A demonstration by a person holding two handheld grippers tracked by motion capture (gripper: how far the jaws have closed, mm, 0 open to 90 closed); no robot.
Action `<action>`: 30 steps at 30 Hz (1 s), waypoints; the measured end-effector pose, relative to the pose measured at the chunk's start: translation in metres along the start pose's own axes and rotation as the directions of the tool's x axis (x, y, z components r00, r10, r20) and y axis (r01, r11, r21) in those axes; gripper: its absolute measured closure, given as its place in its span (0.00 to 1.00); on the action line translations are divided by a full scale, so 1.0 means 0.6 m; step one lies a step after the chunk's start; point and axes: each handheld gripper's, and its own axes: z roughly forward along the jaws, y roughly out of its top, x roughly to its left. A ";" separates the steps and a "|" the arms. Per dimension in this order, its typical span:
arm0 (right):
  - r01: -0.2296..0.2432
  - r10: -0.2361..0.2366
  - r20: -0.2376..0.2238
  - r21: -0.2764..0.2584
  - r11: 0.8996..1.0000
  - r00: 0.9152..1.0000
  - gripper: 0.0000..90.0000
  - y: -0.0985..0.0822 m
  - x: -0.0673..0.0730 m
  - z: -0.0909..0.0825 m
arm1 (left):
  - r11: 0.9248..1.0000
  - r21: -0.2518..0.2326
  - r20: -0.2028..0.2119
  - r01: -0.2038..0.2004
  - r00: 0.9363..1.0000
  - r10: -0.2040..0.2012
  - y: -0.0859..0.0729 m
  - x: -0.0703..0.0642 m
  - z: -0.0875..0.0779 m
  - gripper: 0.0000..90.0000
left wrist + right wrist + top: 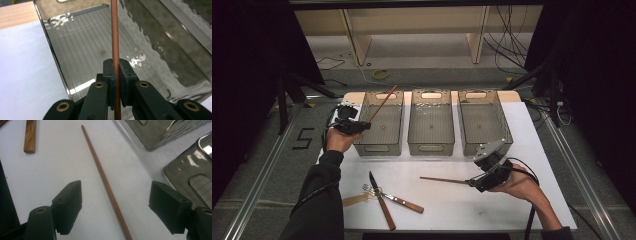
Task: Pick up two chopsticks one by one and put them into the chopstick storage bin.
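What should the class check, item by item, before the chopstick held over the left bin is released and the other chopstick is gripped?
1. Left hand-held gripper shut on held chopstick: ok.
2. Held chopstick above left bin: ok.
3. Left bin holds nothing else: ok.
4. Right hand-held gripper open: ok.
5. Lying chopstick between its jaws: ok.
6. Right pads pressing that chopstick: not ok.

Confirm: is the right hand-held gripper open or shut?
Open. The right hand-held gripper has its jaws spread either side of the chopstick, which lies on the table, untouched.
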 end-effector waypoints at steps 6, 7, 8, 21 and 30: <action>0.003 -0.003 -0.010 0.001 1.000 1.000 0.30 0.000 0.001 0.001 | 1.000 0.017 0.006 0.022 1.000 -0.022 -0.003 0.001 0.007 0.89; 0.003 -0.003 -0.010 0.001 1.000 1.000 0.30 0.000 0.001 0.001 | 1.000 0.018 0.007 0.023 1.000 -0.023 -0.002 0.000 0.007 0.83; 0.003 -0.003 -0.010 0.000 1.000 1.000 0.30 0.001 0.001 0.001 | 1.000 0.015 0.010 0.027 1.000 -0.028 -0.001 -0.002 0.005 0.77; 0.003 -0.003 -0.008 0.010 1.000 1.000 0.29 0.001 0.000 0.000 | 0.995 -0.102 0.146 -0.021 0.989 0.035 -0.010 -0.050 -0.045 0.31; -0.005 0.006 -0.021 0.042 0.999 1.000 0.30 0.004 -0.002 0.002 | 0.979 -0.191 0.235 -0.075 0.965 0.120 -0.040 -0.105 -0.082 0.25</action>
